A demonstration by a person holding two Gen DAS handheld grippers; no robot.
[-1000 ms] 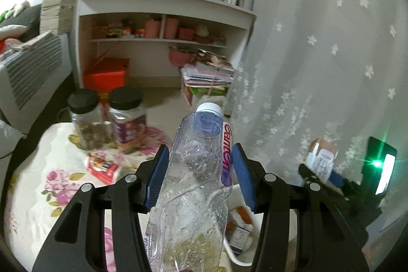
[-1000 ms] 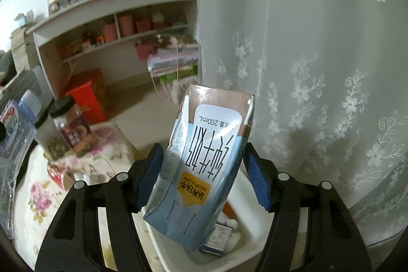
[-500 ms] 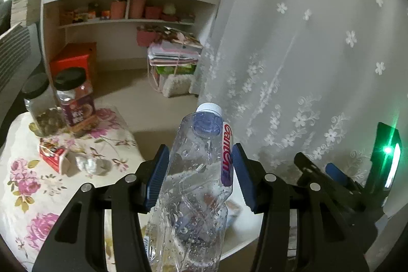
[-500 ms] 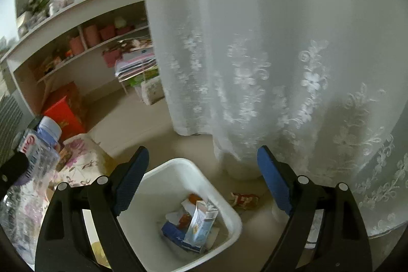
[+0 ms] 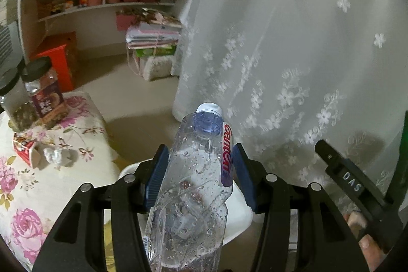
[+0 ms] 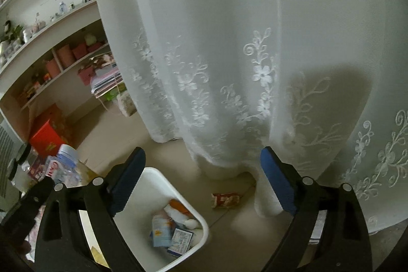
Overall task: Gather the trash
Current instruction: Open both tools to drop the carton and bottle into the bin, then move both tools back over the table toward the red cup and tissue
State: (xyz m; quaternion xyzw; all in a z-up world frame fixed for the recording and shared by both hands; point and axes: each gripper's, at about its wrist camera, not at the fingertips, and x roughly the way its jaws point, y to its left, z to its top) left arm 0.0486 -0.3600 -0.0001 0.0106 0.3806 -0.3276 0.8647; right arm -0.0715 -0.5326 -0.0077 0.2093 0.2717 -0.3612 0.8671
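Gone from your right gripper (image 6: pixel 201 180) is the milk carton (image 6: pixel 161 231) it held a second ago; it now lies inside the white trash bin (image 6: pixel 201 218) with other packets, and your right jaws are spreading wider at this moment with nothing between them. Both your grippers have swung away from the shelves toward the lace curtain (image 6: pixel 229 55) since then. Your left gripper (image 5: pixel 199 175) holds a crumpled clear plastic bottle (image 5: pixel 193 195), white cap pointing up and away, red lettering down its side, droplets inside; its jaws are easing apart a touch, yet the blue pads (image 5: pixel 156 176) still press the bottle's flanks. That bottle hangs over the bin's rim (image 5: pixel 239 210), which shows just behind it in the left wrist view. You can see a small red wrapper (image 6: pixel 225 199) lying on the floor just beyond the bin, near the curtain's hem. Off to your left, the floral tablecloth (image 5: pixel 30 182) carries a red carton (image 5: pixel 24 148) on its side, a crumpled white wad (image 5: pixel 57 156) just beside it, and two black-lidded jars (image 5: pixel 43 93) standing farther back. Fingers (image 5: pixel 367 241) of your right hand show at the lower right edge, on the other gripper's handle.
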